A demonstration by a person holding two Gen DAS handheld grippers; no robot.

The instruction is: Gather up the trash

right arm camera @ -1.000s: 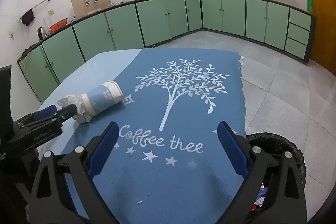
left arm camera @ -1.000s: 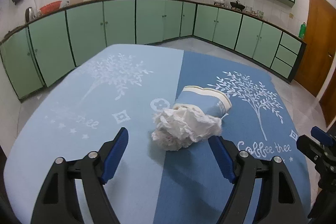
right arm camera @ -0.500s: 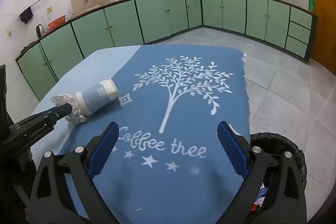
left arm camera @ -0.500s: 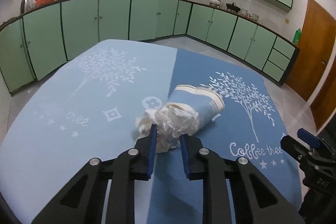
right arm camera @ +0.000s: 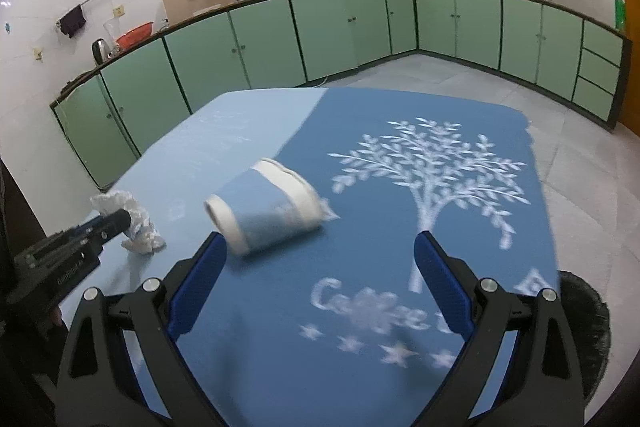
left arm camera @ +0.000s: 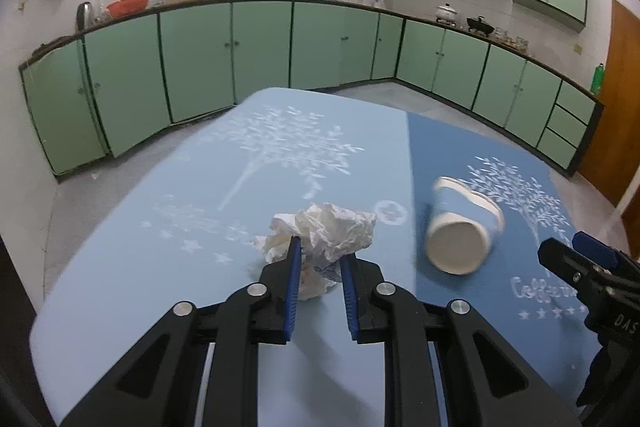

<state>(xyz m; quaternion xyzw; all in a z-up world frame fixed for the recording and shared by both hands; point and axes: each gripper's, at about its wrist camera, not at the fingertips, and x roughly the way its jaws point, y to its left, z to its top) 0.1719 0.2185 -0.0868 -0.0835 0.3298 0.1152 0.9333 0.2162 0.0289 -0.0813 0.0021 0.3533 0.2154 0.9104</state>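
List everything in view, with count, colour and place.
tissue: 1, white, crumpled, on light-blue half of cloth, in left claw
cup: 1, blue and white, on its side near the cloth's colour seam
cloth: 1, two blues, white tree print, covers table
bin: 1, black, on floor off table's right edge
cabinets: many, green, along walls
left claw: 1, black with blue pads, shut on tissue
right claw: 1, same colours, open, near cup

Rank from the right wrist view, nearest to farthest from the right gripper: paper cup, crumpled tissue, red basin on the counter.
1. Paper cup: lying on its side, just ahead of the right gripper, by its left finger.
2. Crumpled tissue: farther left, pinched by the left gripper.
3. Red basin: far-left counter.
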